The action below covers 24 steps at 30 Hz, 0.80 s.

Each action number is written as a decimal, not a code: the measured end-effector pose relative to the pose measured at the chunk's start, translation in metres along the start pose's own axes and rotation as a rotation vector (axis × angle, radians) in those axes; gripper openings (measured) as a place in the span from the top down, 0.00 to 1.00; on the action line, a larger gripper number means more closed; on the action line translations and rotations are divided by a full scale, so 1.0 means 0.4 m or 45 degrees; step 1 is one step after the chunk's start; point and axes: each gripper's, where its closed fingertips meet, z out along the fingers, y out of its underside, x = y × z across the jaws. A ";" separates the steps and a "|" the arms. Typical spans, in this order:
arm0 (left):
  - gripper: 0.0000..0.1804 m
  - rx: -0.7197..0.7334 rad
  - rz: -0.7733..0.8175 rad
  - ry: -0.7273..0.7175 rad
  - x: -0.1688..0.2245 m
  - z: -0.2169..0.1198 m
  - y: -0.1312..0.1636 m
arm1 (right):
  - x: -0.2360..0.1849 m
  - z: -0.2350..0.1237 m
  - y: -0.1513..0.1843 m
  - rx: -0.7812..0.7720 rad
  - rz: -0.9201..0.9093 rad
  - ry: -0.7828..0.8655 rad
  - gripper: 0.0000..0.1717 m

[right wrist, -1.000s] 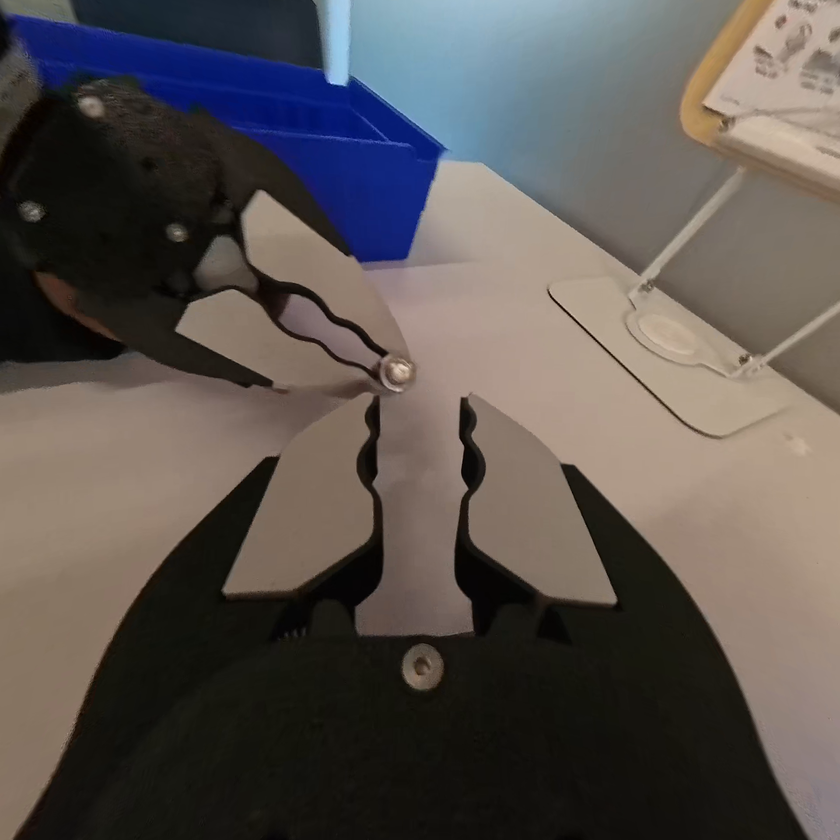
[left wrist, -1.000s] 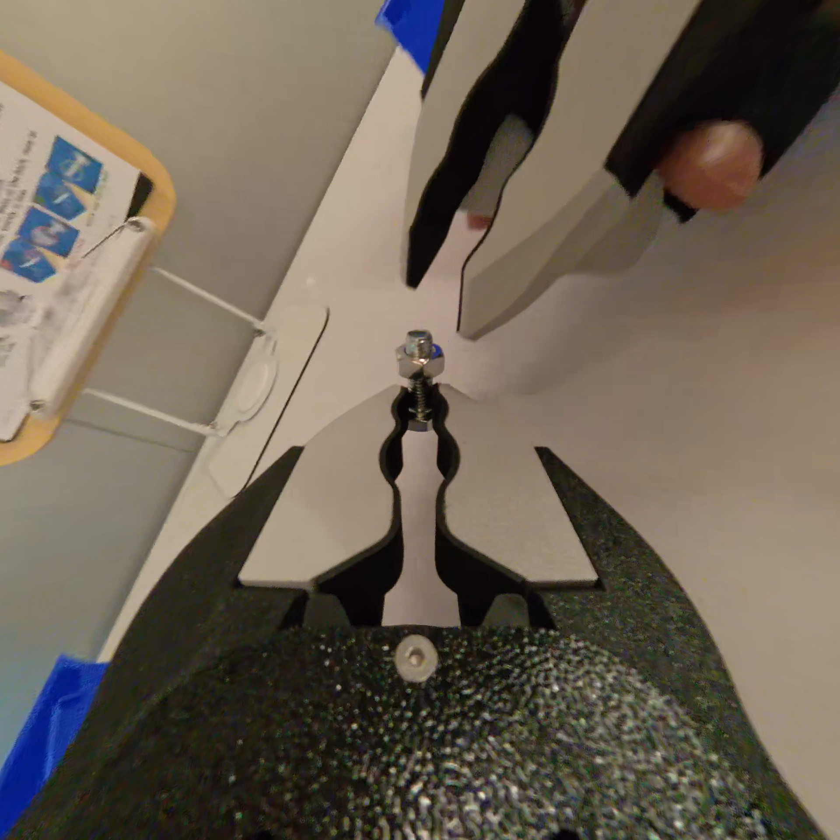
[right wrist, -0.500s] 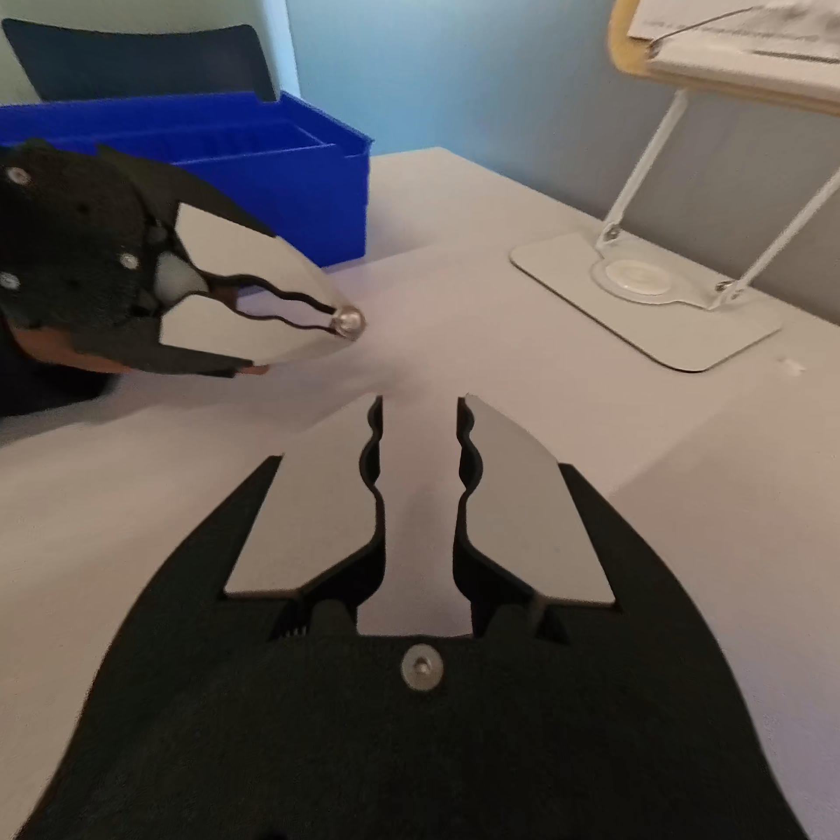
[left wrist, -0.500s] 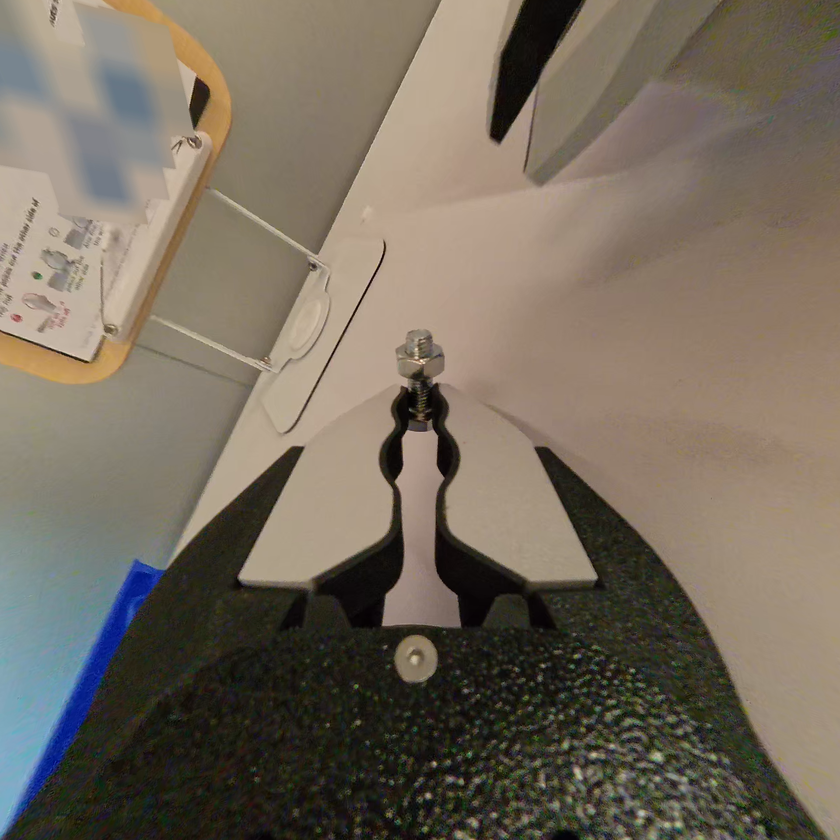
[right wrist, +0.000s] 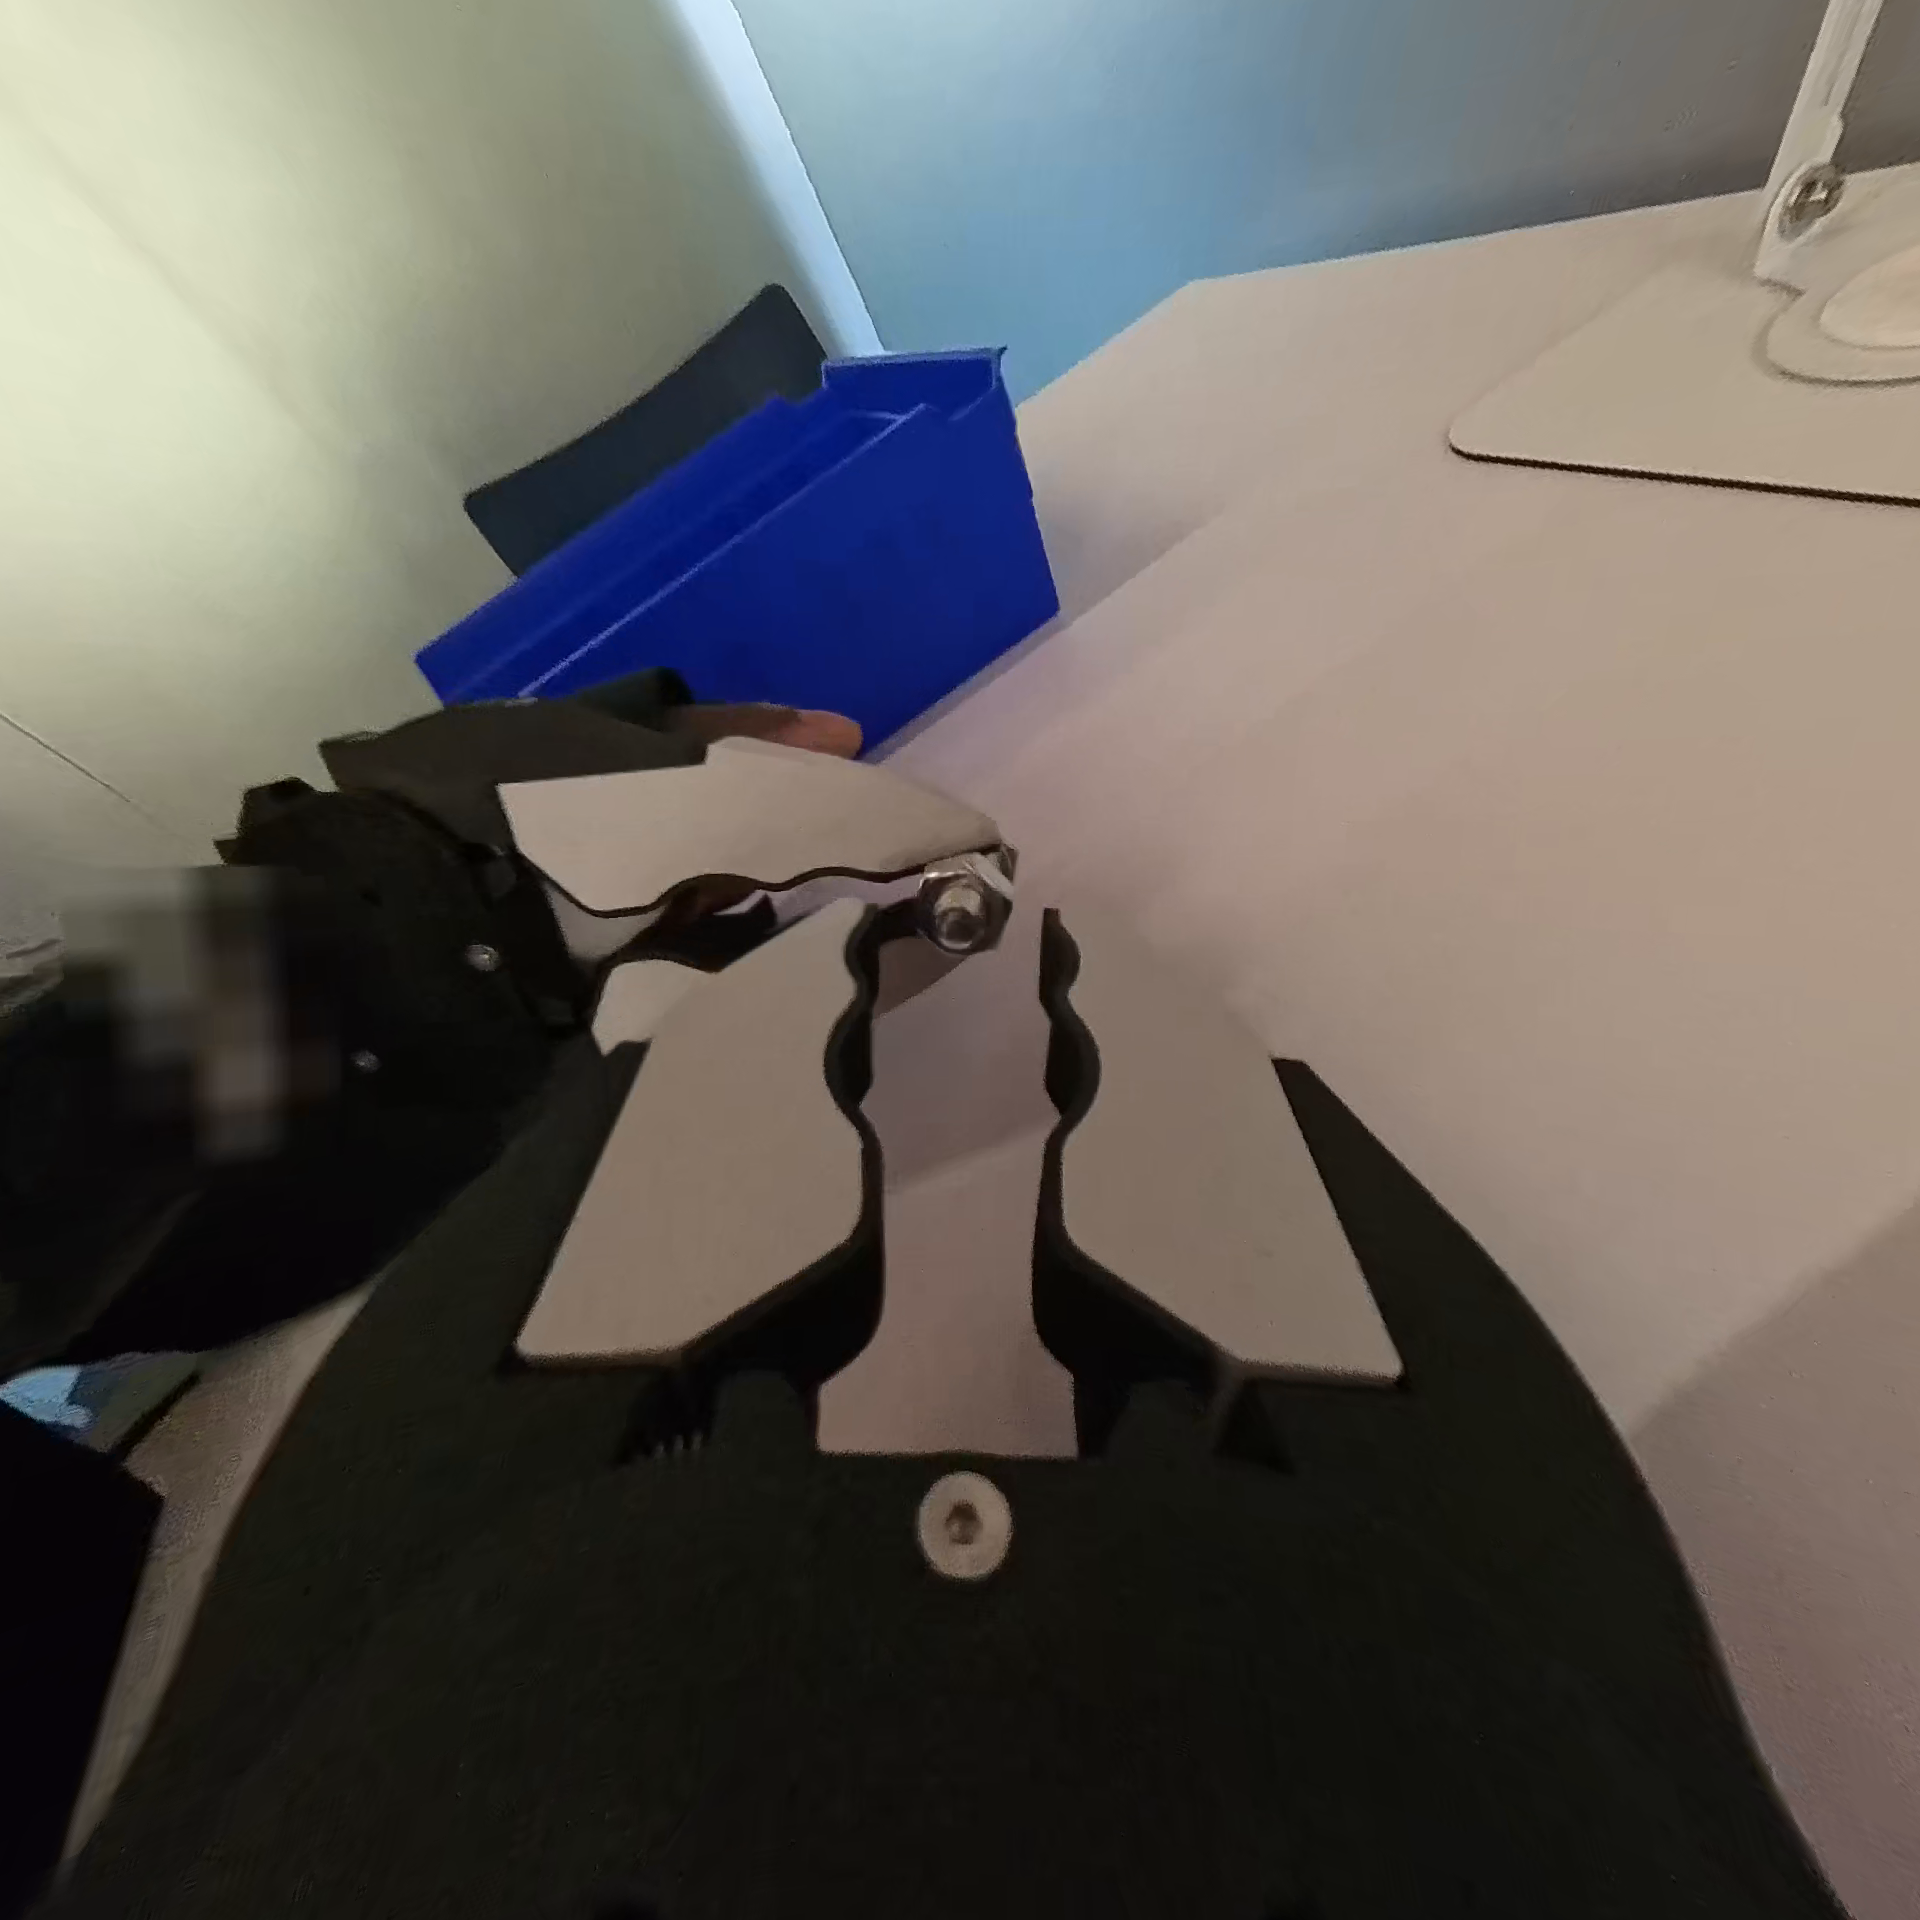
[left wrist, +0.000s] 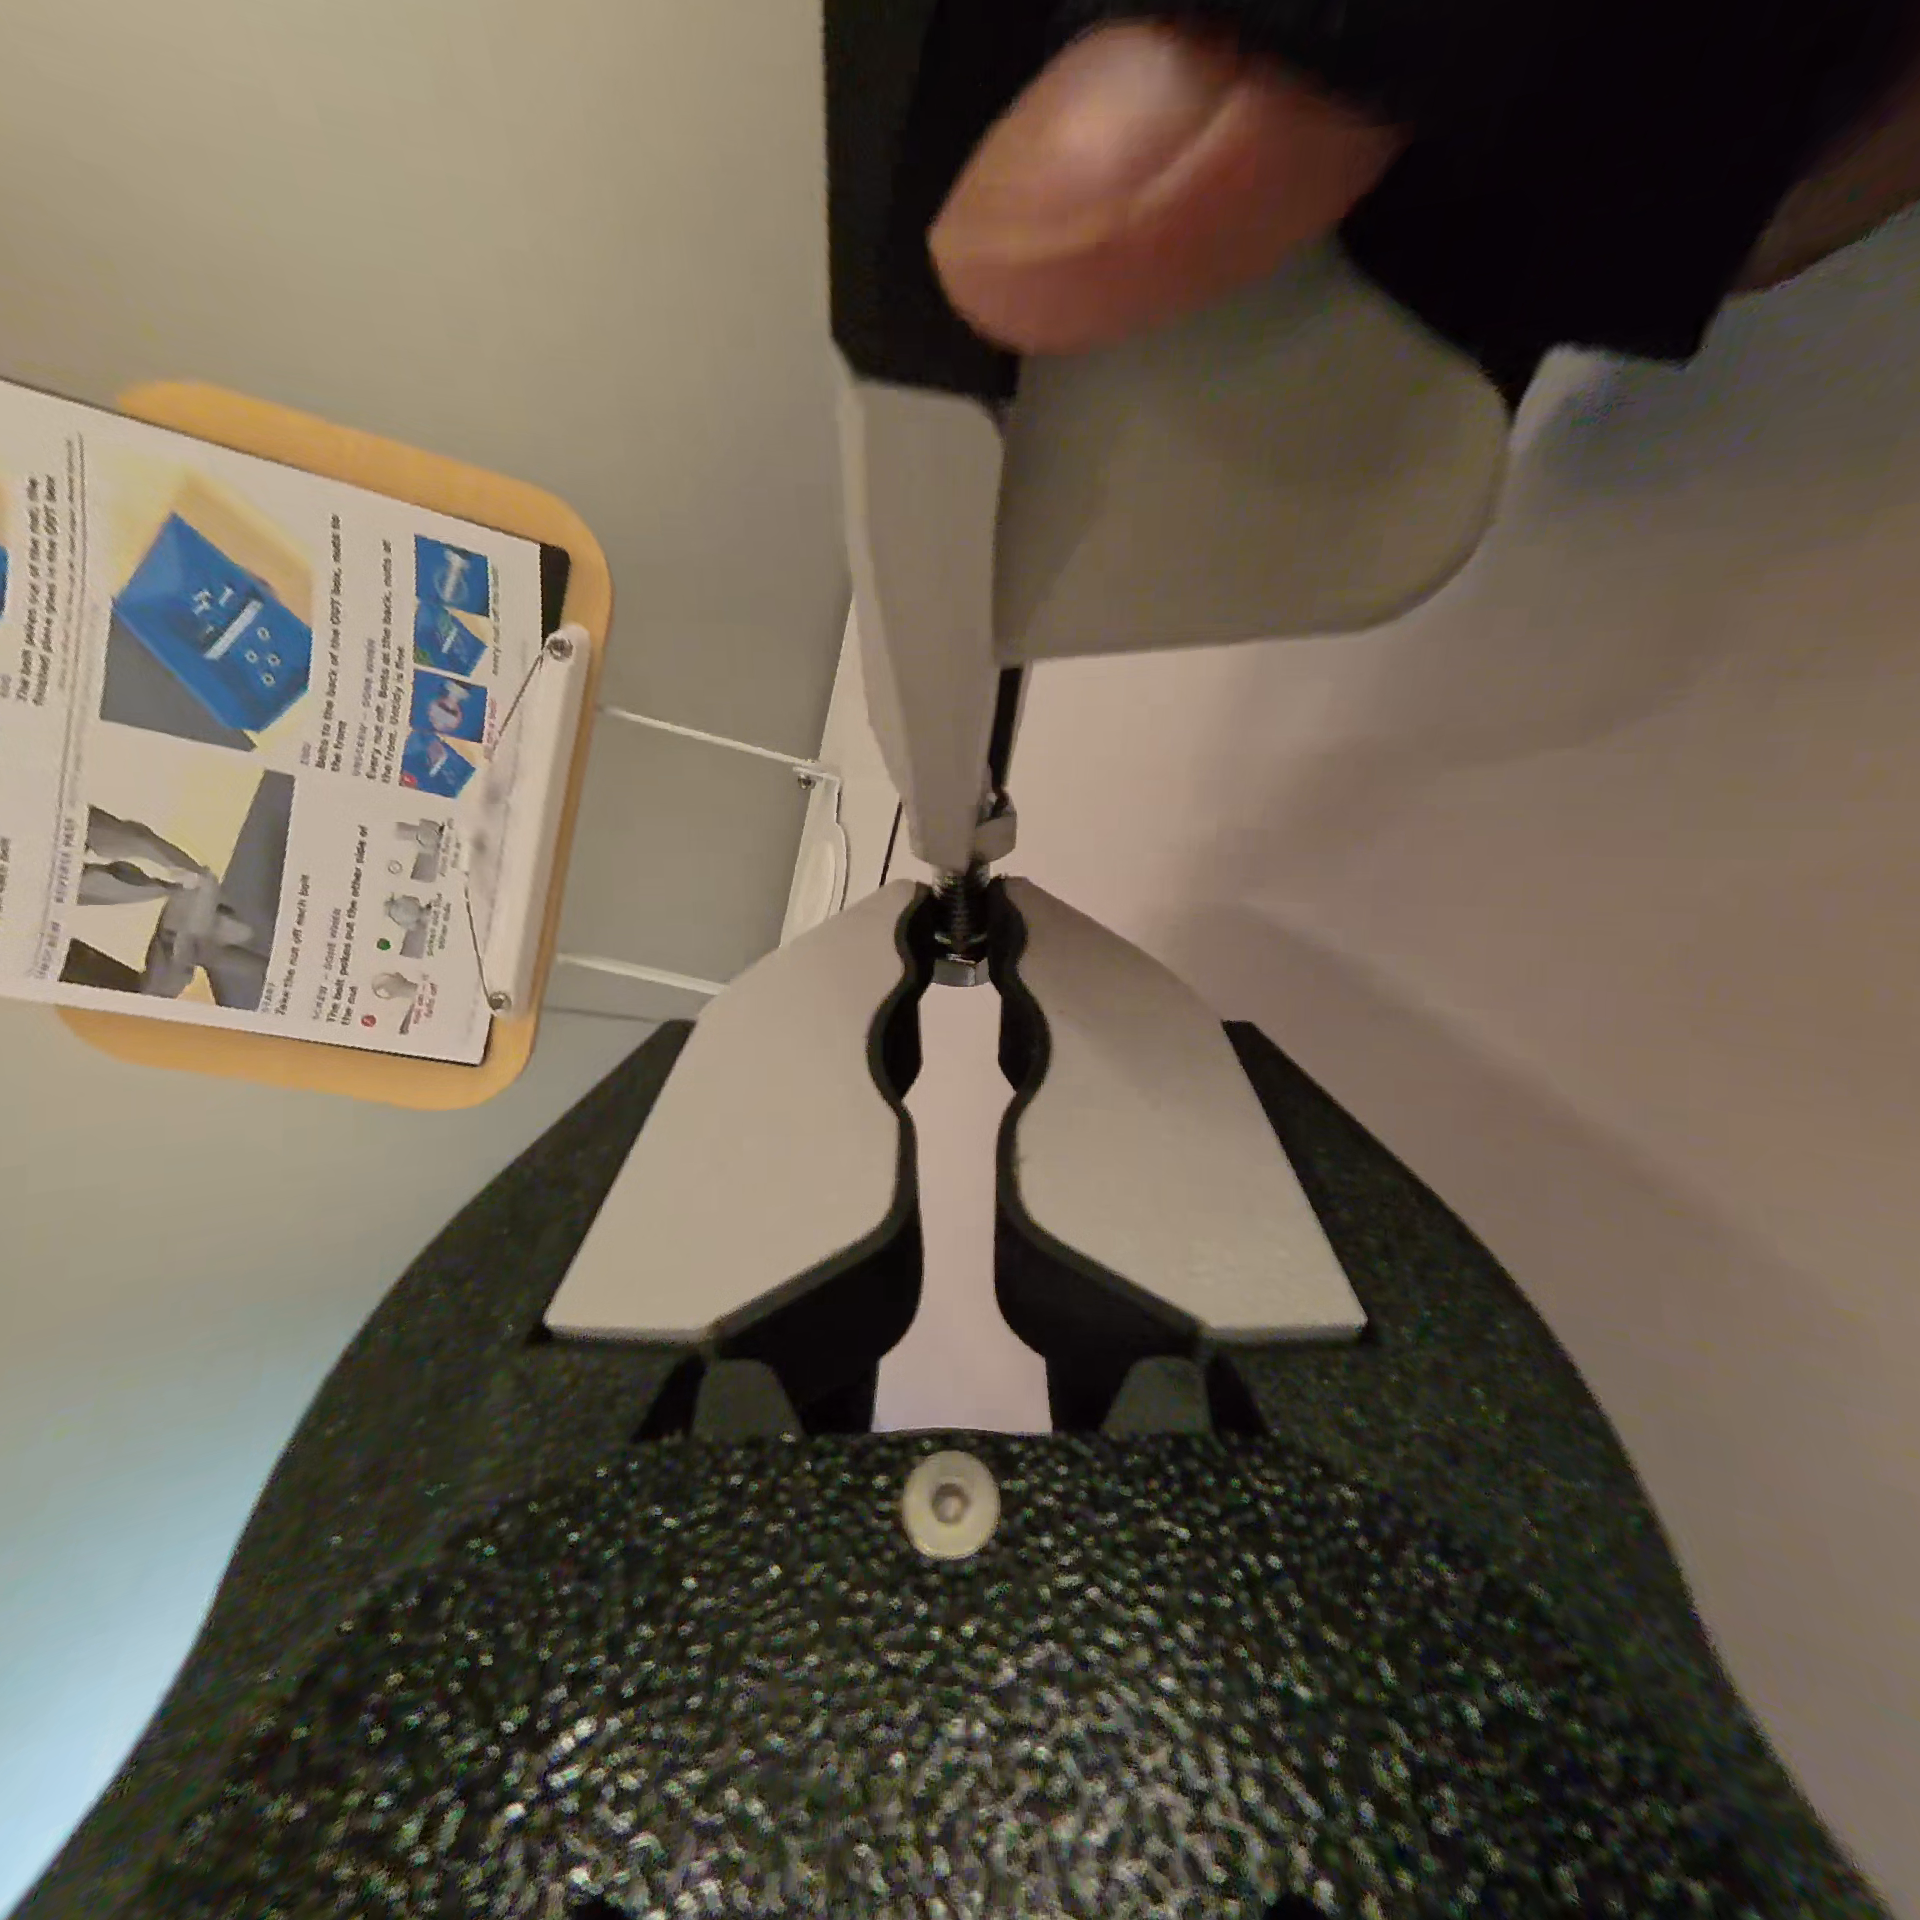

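Note:
My left gripper [left wrist: 961,896] is shut on a small steel bolt [left wrist: 961,932], clamped by its head end, with the threaded shaft sticking out past the fingertips. A hex nut [left wrist: 1000,831] sits on the shaft's far end. My right gripper [right wrist: 956,925] is open, and its two fingertips stand on either side of the nut [right wrist: 966,914] with a gap on each side. In the left wrist view the right gripper [left wrist: 971,821] comes down from above, edge-on. In the right wrist view the left gripper [right wrist: 977,854] reaches in from the left.
A blue bin [right wrist: 779,561] stands at the back of the white table [left wrist: 1558,1039]. A clipboard with a printed sheet [left wrist: 291,748] stands on a white stand, whose base plate [right wrist: 1714,416] lies at the right. A thumb [left wrist: 1143,208] rests on the right gripper. Only a small space, under 4 cm, lies between the two pairs of fingers.
The right gripper drew away half a second ago and has come back, so its open fingers now straddle the nut. The left gripper has stayed shut on the bolt while turning.

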 end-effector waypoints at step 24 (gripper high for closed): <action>0.95 0.045 -0.039 0.114 0.022 -0.008 -0.018 | -0.011 -0.004 0.032 -0.162 -0.400 0.053 0.89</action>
